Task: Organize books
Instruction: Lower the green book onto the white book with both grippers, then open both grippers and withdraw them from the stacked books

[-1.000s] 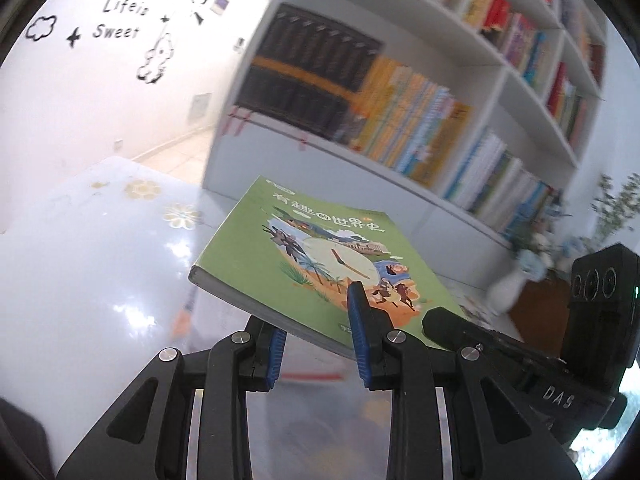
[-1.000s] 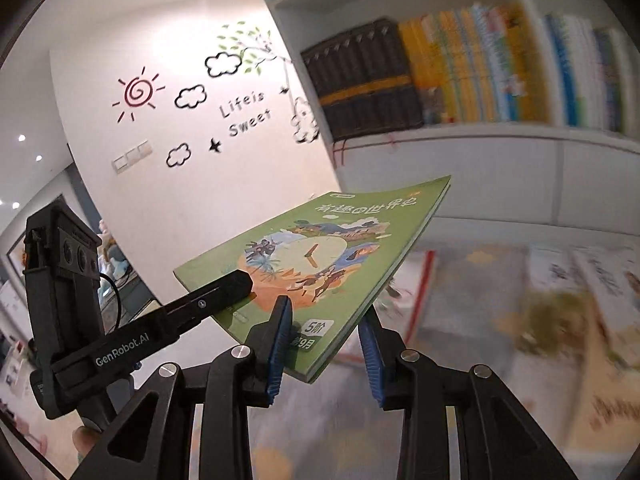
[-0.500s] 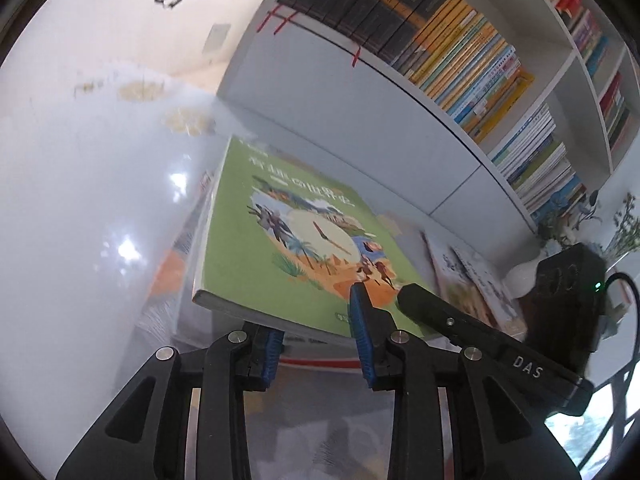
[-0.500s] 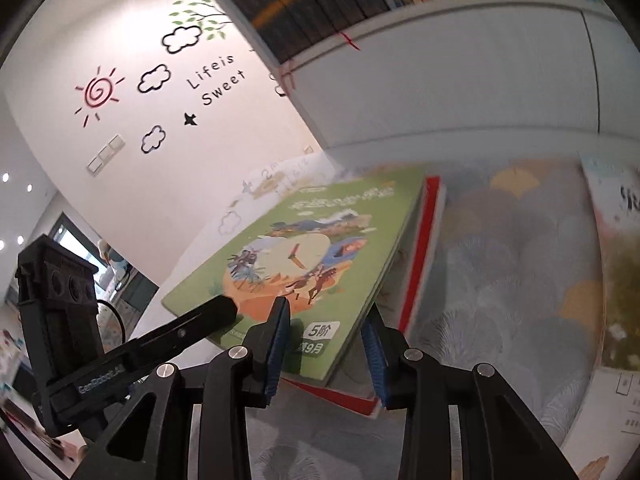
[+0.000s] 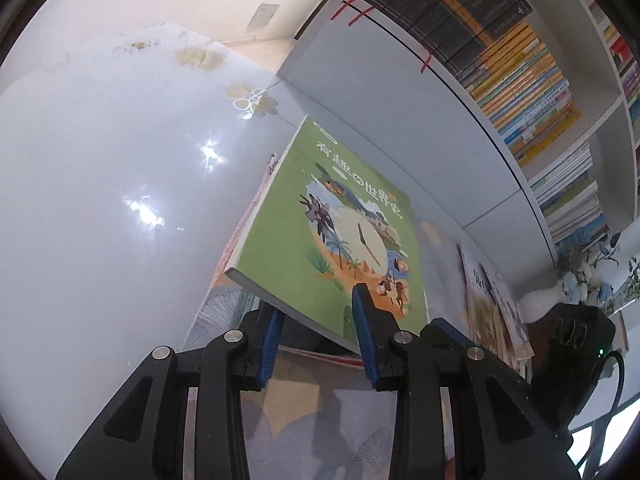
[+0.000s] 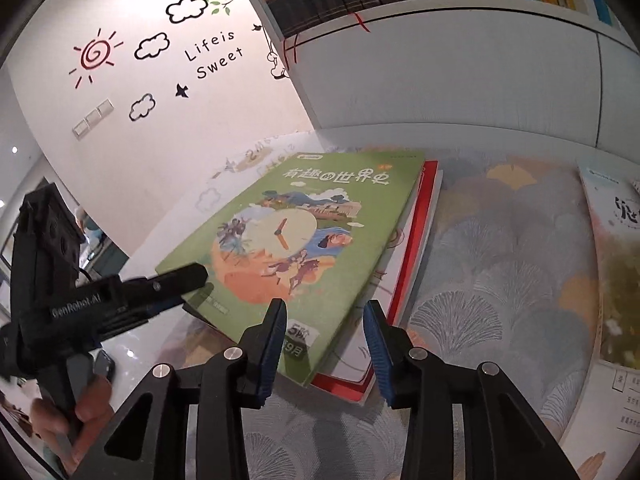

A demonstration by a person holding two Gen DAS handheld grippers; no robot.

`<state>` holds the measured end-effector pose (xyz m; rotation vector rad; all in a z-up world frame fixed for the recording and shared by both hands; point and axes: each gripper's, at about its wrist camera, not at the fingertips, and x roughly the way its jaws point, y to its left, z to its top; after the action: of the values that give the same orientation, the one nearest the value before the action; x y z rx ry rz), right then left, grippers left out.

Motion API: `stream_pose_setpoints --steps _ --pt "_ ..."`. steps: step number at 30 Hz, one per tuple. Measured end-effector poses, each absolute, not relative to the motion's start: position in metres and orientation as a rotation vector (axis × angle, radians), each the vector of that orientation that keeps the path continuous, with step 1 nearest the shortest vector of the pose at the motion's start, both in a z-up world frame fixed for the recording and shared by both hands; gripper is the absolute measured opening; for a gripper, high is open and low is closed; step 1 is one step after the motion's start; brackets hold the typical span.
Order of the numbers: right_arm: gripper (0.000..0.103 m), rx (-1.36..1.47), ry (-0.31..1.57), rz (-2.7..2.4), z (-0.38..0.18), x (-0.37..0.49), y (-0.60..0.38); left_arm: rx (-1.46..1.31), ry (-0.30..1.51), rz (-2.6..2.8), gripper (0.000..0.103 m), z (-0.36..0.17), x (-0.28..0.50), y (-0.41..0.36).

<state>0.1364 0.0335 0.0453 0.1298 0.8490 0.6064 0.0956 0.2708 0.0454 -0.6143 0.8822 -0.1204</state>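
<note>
A sun-and-clouds wall decal [image 6: 96, 54] reading "Life is Sweet", light switches [image 6: 93, 118], and a white vase [image 5: 538, 304].

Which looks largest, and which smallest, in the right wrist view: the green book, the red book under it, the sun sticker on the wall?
Largest to smallest, as they appear:
1. green book
2. red book: mostly covered, so only its visible part is ranked; its true size is unclear
3. sun sticker: farther from the camera, so this ranking is unsure

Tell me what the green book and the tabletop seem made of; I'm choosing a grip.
Green book: softcover, it seems, with a smooth printed paper cover and thin white page edges. Tabletop: hard and glossy, perhaps glass or lacquer, since lamp glints reflect sharply off it.
</note>
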Motion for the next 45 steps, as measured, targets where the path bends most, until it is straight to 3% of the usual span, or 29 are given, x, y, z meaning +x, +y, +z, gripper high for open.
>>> stream_pose_setpoints --steps 16,18,20,25,31,36,40,43,45 --pt "0.047 0.232 0.883 0.581 0.041 0.143 0.016 -0.374 0.972 -0.119 0.036 0.053 0.095 0.242" --pt "0.047 0.197 0.889 0.579 0.040 0.141 0.023 -0.253 1.016 -0.044 0.043 0.061 0.093 0.236" --pt "0.047 0.183 0.884 0.582 0.040 0.138 0.027 -0.174 1.043 -0.021 0.068 0.065 0.089 0.231" --pt "0.051 0.176 0.870 0.573 0.041 0.133 0.031 -0.117 1.006 -0.008 0.068 0.079 0.082 0.241" --pt "0.052 0.179 0.852 0.549 0.043 0.133 0.029 -0.293 0.948 0.015 0.068 0.079 0.083 0.273" --pt "0.055 0.045 0.702 0.365 0.074 0.105 0.025 -0.213 0.885 -0.005 0.068 0.093 0.073 0.248" --pt "0.057 -0.010 0.706 0.407 0.104 0.057 0.004 -0.146 0.866 -0.115 0.068 0.111 0.057 0.209" --pt "0.069 -0.041 0.694 0.407 0.119 0.016 -0.033 -0.051 0.837 -0.202 0.068 0.138 0.035 0.169" --pt "0.078 0.020 0.690 0.410 0.125 -0.015 -0.081 0.021 0.801 -0.299 0.076 0.160 0.013 0.132"
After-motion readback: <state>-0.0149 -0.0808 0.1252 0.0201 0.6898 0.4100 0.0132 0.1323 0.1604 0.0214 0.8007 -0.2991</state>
